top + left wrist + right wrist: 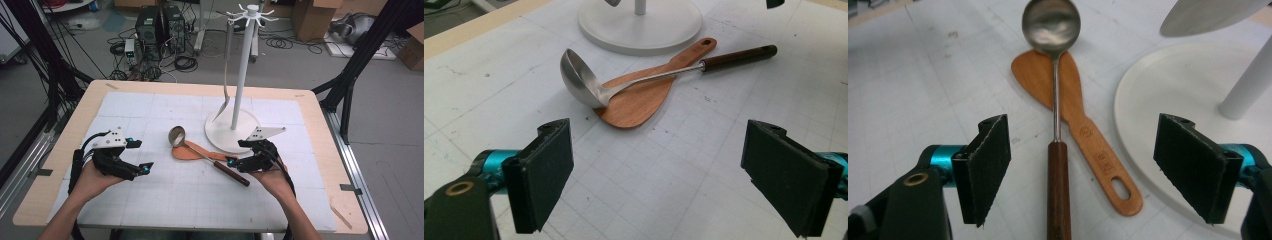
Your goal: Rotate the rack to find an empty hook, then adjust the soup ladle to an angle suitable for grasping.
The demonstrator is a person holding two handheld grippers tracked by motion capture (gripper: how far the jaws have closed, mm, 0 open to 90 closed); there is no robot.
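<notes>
One ladle [200, 150] lies mid-table across one wooden spatula [192, 152], dark handle toward the right gripper [233, 161], jaws wide, straddling it, not pinching. Left gripper [145, 168] released, near left. One white rack [240, 75] far right, one utensil [226, 80] hanging.

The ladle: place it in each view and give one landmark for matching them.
High view: ladle at table centre, lying across the wooden spatula.
Left gripper view: upper middle, bowl left.
Right gripper view: centre, bowl on top.
Shared landmark: the rack's white round base.
</notes>
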